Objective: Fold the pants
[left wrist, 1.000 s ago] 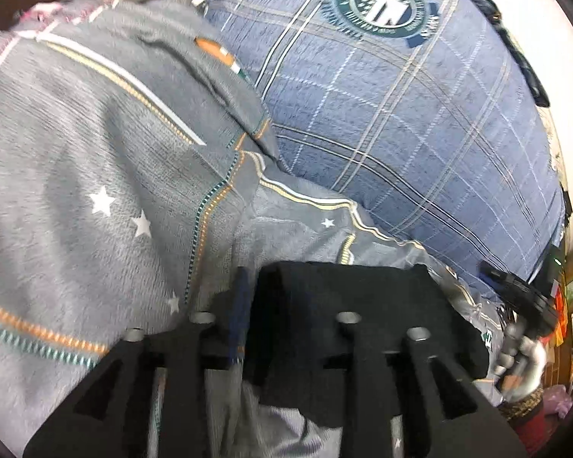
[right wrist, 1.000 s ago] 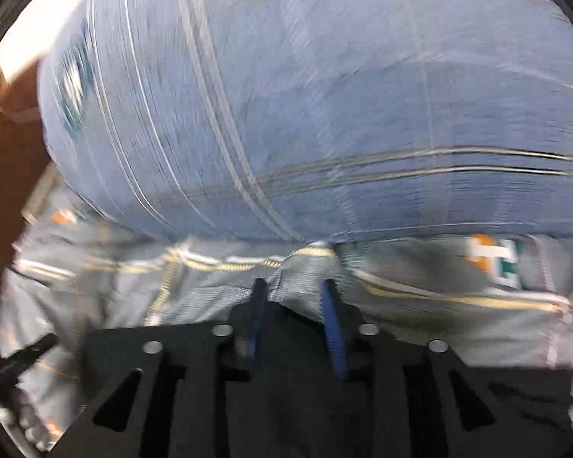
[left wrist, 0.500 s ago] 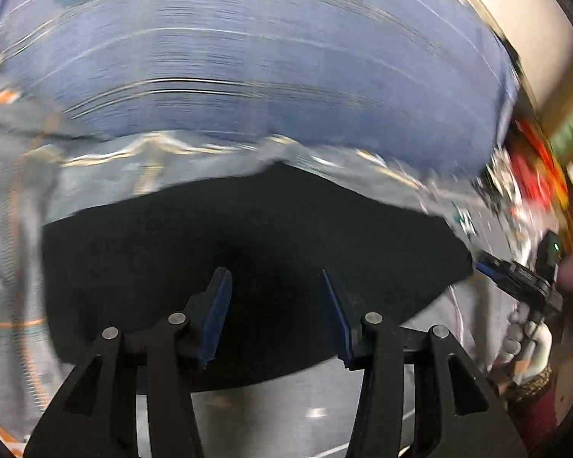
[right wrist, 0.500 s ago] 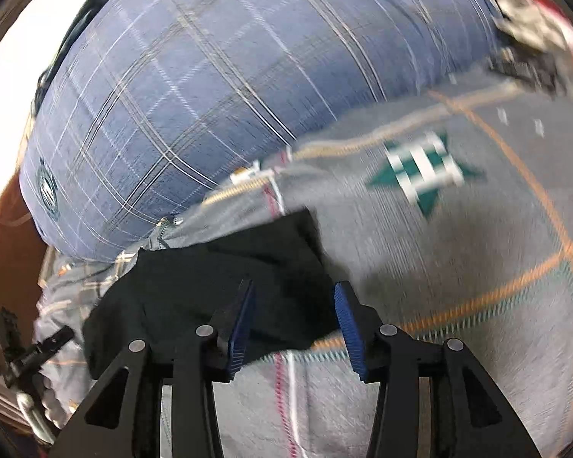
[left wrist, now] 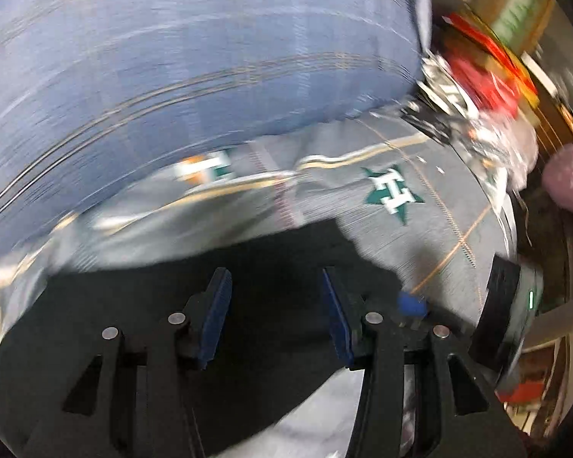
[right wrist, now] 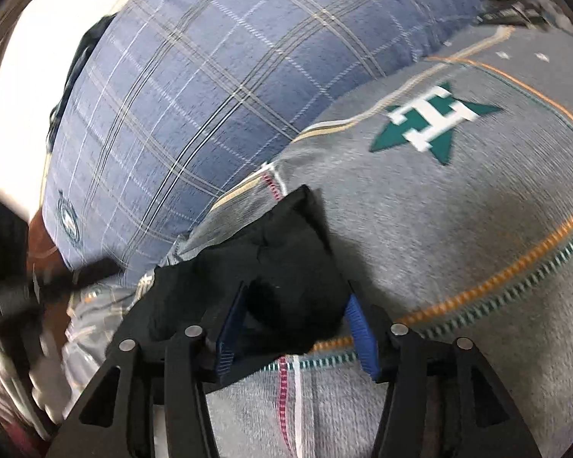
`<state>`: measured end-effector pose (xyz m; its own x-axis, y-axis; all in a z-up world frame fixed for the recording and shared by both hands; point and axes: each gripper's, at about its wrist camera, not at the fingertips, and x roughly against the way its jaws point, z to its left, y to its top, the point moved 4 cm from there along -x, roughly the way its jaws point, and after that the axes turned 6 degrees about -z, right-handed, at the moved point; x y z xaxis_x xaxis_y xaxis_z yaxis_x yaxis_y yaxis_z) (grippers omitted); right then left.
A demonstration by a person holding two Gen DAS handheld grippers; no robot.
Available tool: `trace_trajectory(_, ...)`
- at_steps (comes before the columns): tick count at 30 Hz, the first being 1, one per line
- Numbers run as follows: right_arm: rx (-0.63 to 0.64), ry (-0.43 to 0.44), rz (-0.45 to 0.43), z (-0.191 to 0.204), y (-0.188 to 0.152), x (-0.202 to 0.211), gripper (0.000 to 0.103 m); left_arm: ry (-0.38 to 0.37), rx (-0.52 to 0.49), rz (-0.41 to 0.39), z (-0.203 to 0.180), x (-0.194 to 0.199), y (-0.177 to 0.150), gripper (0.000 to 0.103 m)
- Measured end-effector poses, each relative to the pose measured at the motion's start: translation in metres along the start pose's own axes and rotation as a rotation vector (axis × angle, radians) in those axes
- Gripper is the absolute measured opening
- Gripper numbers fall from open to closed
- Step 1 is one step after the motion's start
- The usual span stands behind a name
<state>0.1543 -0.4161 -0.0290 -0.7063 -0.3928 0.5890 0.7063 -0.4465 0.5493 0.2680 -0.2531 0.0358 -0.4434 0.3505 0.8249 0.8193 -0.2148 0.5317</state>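
I have the black pants (left wrist: pixel 164 336) lying on the grey bedspread (right wrist: pixel 458 236), folded into a dark bundle near its far edge, just short of the blue plaid pillow (right wrist: pixel 217 87) that runs along that edge. On my left wrist view the left gripper (left wrist: pixel 275 316) hovers over the pants with its blue-padded fingers (left wrist: pixel 216 316) spread apart and nothing caught between them; the picture is smeared by motion, so I cannot tell if the tips touch the cloth. On my right wrist view the right gripper (right wrist: pixel 292 332) has its fingers (right wrist: pixel 361 336) wide apart too, one on each side of a raised corner of the pants (right wrist: pixel 282 267), but not pinching it. A green star emblem (right wrist: pixel 431 118) sits on the bedspread to the right of the pants, well apart from them. An orange and teal stitched stripe (right wrist: pixel 515 271) crosses the bedspread beside my right gripper.
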Motion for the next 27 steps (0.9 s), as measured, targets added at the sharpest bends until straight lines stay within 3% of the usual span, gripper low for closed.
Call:
trace_trajectory(6,-0.032,0.042,-0.034,-0.003,0.0,-0.001,0.057,-0.066,-0.125,0.137,-0.036,-0.082,0.017,0.046)
trace_trajectory(9,-0.06,0.066,-0.03,-0.006,0.004,-0.004,0.055,-0.069,-0.205,0.174,-0.047,-0.103,0.013,0.046)
trace_trajectory(11,-0.057,0.073,-0.026,-0.006,0.005,-0.007,0.055,-0.046,-0.291,0.18,-0.055,-0.11,0.009,0.056)
trace_trajectory(13,-0.045,0.067,-0.025,-0.004,0.006,-0.009,0.055,-0.026,-0.372,0.18,-0.063,-0.112,0.004,0.057)
trace_trajectory(15,-0.027,0.061,-0.024,-0.004,0.006,-0.01,0.055,0.025,-0.443,0.173,-0.067,-0.11,0.002,0.042)
trace_trajectory(17,-0.011,0.049,-0.026,-0.003,0.007,-0.009,0.052,0.045,-0.451,0.17,-0.064,-0.106,0.009,0.002)
trace_trajectory(18,-0.011,0.046,-0.024,-0.004,0.006,-0.01,0.045,0.032,-0.426,0.171,-0.061,-0.103,0.016,0.003)
trace_trajectory(21,-0.052,0.07,0.002,-0.009,0.004,-0.014,0.026,0.085,-0.368,0.126,-0.047,-0.096,0.036,0.002)
trace_trajectory(27,-0.07,0.082,0.011,-0.013,0.005,-0.017,0.02,0.102,-0.307,0.116,-0.032,-0.096,0.041,0.002)
